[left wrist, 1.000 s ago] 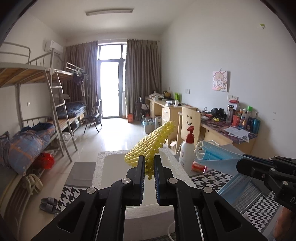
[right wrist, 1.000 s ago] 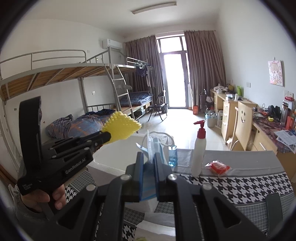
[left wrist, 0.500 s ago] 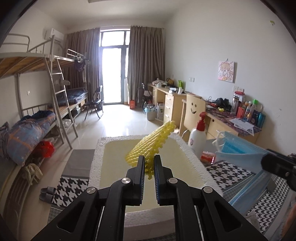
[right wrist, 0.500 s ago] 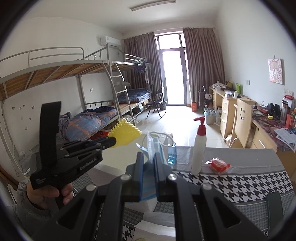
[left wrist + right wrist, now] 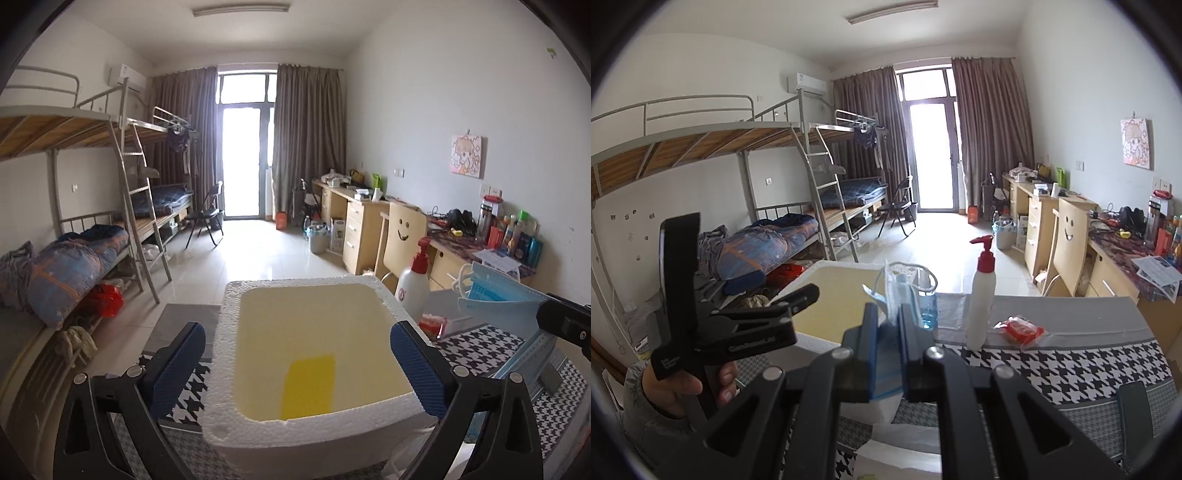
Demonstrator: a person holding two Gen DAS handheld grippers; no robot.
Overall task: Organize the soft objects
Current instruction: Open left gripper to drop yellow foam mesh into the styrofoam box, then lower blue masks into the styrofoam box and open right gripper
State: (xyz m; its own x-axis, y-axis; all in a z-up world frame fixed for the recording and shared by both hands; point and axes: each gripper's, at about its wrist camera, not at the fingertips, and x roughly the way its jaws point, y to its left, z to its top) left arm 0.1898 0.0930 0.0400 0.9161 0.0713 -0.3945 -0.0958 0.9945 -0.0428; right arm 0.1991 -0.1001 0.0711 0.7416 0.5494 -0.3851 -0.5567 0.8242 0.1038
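A white foam box (image 5: 221, 369) stands on the houndstooth table; it also shows in the right wrist view (image 5: 827, 264). A yellow foam net (image 5: 309, 384) lies flat on the box's floor near its front wall. My left gripper (image 5: 297, 363) is open wide and empty, held above the box's near edge; it also shows in the right wrist view (image 5: 798, 293). My right gripper (image 5: 888, 339) is shut on a blue face mask (image 5: 894, 295), held to the right of the box. The mask also shows in the left wrist view (image 5: 495, 306).
A white pump bottle with a red top (image 5: 981, 295), a small blue bottle (image 5: 928, 306) and a red packet (image 5: 1021, 328) stand on the table (image 5: 1071, 365) beyond the mask. Bunk beds line the left wall, desks and a chair the right.
My left gripper has opened and let go of the yellow foam net, which now lies in the foam box. My right gripper still holds the mask.
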